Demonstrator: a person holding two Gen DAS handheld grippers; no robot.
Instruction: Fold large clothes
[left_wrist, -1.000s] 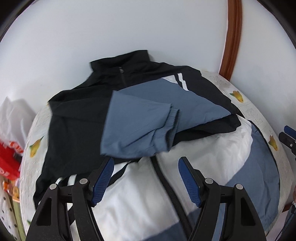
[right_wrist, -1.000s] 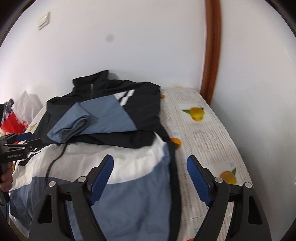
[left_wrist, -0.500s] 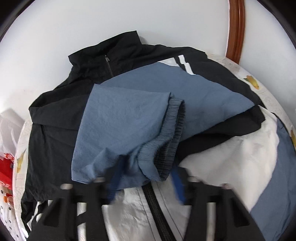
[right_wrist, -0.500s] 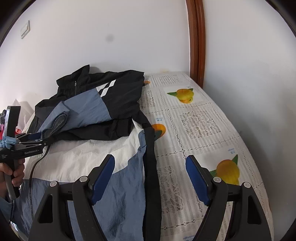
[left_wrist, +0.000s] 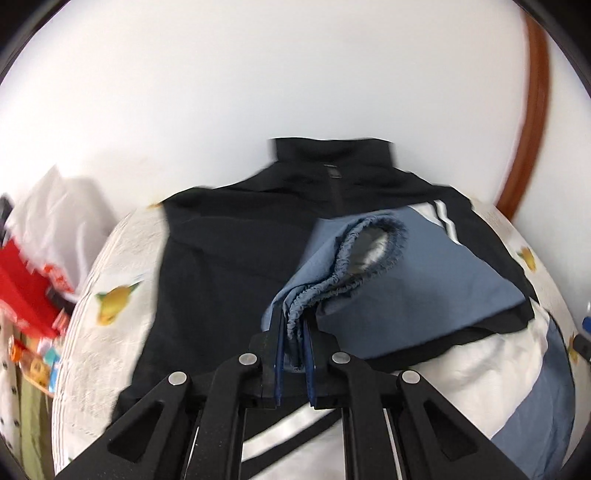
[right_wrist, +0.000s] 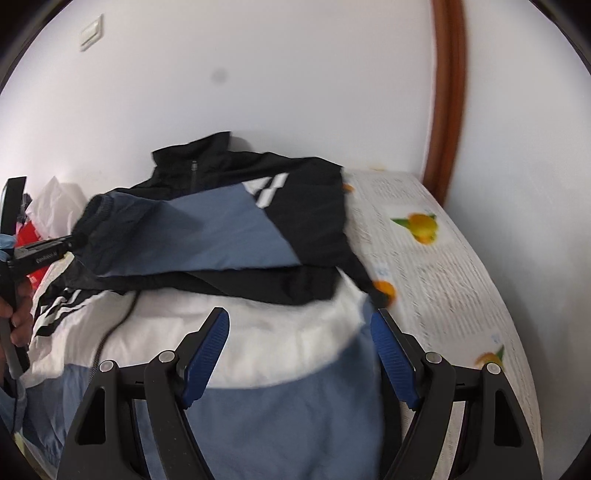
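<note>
the left gripper (left_wrist: 293, 343) has its jaws clamped tight on the elastic cuff (left_wrist: 354, 266) of the blue sleeve (left_wrist: 424, 280), the gathered hem bunched between the two blue pads and the cuff's mouth gaping open just beyond them. the sleeve is lifted off the jacket (left_wrist: 229, 266) and stretches from the far right shoulder area toward the left gripper. in the right wrist view the left gripper (right_wrist: 72, 242) shows at the left edge of the table, gripping the dark end of the sleeve, with the person's hand (right_wrist: 18, 314) wrapped around its handle below.

the jacket lies spread on the table, collar (left_wrist: 332, 155) toward the far edge against the white wall (left_wrist: 258, 74), black across the chest and shoulders, white in the middle band, blue toward the near edge. white stripes (right_wrist: 267, 190) mark the shoulder on the right side. the zip runs down the centre.

the right gripper (right_wrist: 299, 354) stands wide, nothing between its blue pads, hovering over the white and blue lower part of the jacket near the table's near edge.

the tablecloth (right_wrist: 443, 273) with its printed oranges is bare along the right edge. a brown wooden frame (right_wrist: 447, 92) rises at the far right corner. off the left edge sits a red and white bag (left_wrist: 33, 280), blurred.
</note>
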